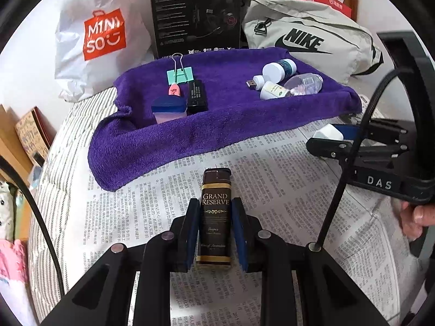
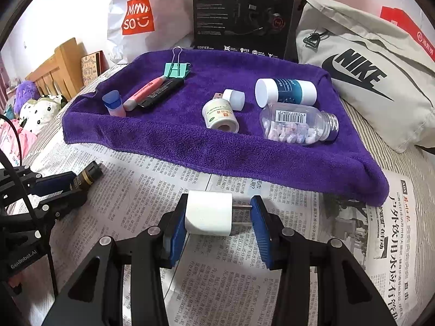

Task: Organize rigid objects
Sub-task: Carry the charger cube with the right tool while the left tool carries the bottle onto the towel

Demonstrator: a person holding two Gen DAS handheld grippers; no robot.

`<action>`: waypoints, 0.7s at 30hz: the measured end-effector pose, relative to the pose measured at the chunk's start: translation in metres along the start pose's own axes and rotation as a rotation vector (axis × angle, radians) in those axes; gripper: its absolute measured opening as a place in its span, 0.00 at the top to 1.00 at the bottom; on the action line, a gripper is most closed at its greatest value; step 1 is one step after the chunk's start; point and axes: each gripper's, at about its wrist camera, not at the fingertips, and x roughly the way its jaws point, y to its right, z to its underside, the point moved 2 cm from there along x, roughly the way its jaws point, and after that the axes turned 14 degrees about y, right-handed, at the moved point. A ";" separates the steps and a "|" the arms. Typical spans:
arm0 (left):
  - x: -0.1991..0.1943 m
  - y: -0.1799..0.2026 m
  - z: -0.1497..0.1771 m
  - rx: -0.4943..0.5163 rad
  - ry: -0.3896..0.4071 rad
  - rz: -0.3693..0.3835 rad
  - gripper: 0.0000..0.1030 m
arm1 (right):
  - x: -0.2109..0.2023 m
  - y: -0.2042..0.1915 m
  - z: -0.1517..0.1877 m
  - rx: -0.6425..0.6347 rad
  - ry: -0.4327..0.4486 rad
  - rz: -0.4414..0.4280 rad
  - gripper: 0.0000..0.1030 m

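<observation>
A dark brown lighter point(image 1: 216, 218) printed "GRAND RESERVE" is clamped upright between the blue pads of the left hand-held gripper point(image 1: 216, 226), above newspaper point(image 1: 272, 190) in Chinese print spread on a bed. A white plug adapter point(image 2: 208, 213) is held sideways in the right hand-held gripper point(image 2: 218, 224), its body against the left pad and its prongs reaching the right pad. At 12 o'clock a purple towel point(image 2: 217, 149) is seen, carrying a teal binder clip point(image 2: 176, 70), a pink highlighter point(image 2: 145, 92) and a black marker point(image 2: 160, 92) at 11 o'clock. At 1 o'clock a clear bottle point(image 2: 299, 126) of white pills lies tipped, barcode upward. Behind stand a "MINISO" bag point(image 2: 138, 16), an "EDIFIER" box point(image 2: 244, 11) and a "NIKE" bag point(image 2: 361, 68).
</observation>
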 end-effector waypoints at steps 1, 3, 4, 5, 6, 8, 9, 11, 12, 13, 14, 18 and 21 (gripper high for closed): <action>0.000 0.000 0.000 -0.001 -0.001 -0.002 0.78 | 0.000 0.000 0.000 -0.002 -0.009 -0.004 0.58; -0.001 -0.002 -0.002 -0.028 -0.010 0.013 0.78 | -0.002 0.001 -0.001 -0.002 -0.035 -0.022 0.58; -0.002 -0.005 -0.003 -0.054 -0.015 0.032 0.78 | -0.004 0.002 -0.001 -0.002 -0.047 -0.036 0.58; -0.003 -0.007 -0.003 -0.069 -0.018 0.043 0.78 | -0.006 0.003 0.000 0.000 -0.053 -0.041 0.58; -0.003 -0.009 -0.003 -0.083 -0.025 0.056 0.78 | -0.008 0.005 0.001 0.001 -0.058 -0.045 0.58; -0.006 -0.011 -0.006 -0.092 -0.019 0.057 0.78 | -0.013 0.009 0.000 0.009 -0.064 -0.050 0.58; -0.007 -0.011 -0.009 -0.093 -0.015 0.055 0.78 | -0.016 0.011 -0.001 0.017 -0.064 -0.056 0.58; -0.011 -0.014 -0.015 -0.105 -0.005 0.058 0.78 | -0.022 0.015 -0.005 0.026 -0.058 -0.068 0.58; -0.012 -0.015 -0.018 -0.111 -0.002 0.062 0.78 | -0.024 0.015 -0.006 0.024 -0.057 -0.072 0.58; -0.013 -0.016 -0.022 -0.116 -0.002 0.069 0.78 | -0.026 0.016 -0.008 0.020 -0.056 -0.073 0.58; -0.014 -0.016 -0.027 -0.117 0.005 0.065 0.78 | -0.028 0.017 -0.011 0.011 -0.054 -0.070 0.58; -0.012 -0.016 -0.048 -0.102 0.013 0.062 0.78 | -0.034 0.020 -0.022 -0.006 -0.046 -0.083 0.58; -0.009 -0.017 -0.064 -0.108 0.024 0.078 0.78 | -0.036 0.024 -0.035 -0.001 -0.031 -0.101 0.58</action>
